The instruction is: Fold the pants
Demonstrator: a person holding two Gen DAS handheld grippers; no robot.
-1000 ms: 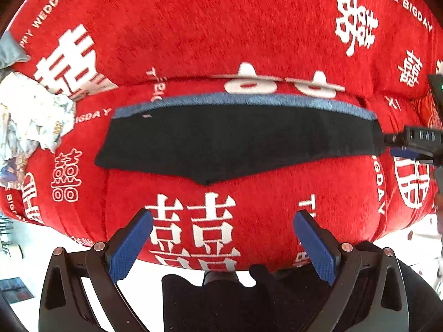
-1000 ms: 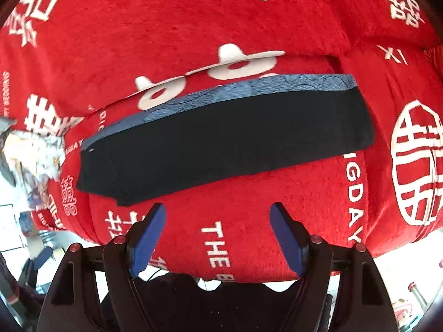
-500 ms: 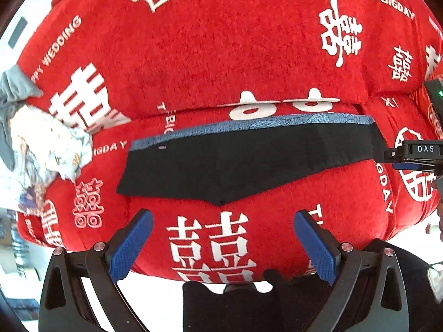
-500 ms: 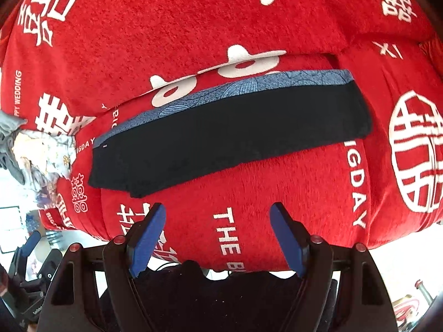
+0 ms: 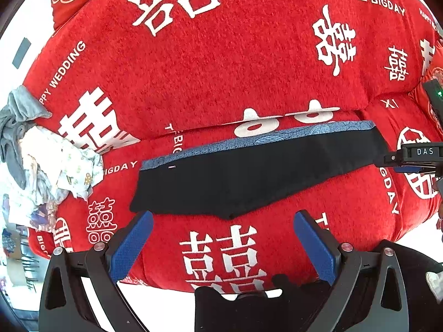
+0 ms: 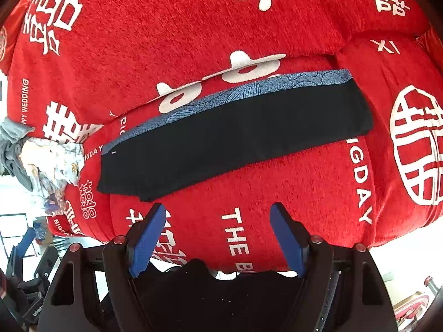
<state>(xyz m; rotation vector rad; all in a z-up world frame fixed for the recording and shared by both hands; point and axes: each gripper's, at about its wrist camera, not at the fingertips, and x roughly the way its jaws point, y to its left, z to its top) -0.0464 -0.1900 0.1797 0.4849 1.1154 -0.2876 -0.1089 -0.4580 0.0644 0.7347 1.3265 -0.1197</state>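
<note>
Ahead of my left gripper (image 5: 223, 218) the red cover (image 5: 221, 83) lies bare up to the folded black pants (image 5: 249, 174), the one thing across the middle. A heap of crumpled clothes (image 5: 49, 166) blocks the left edge. My right gripper (image 6: 217, 210) has bare cover in front.

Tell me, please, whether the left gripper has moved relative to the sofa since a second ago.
Yes. In the left wrist view the left gripper has pulled up and back: the black pants and red sofa cover look smaller, with more cover showing.
</note>
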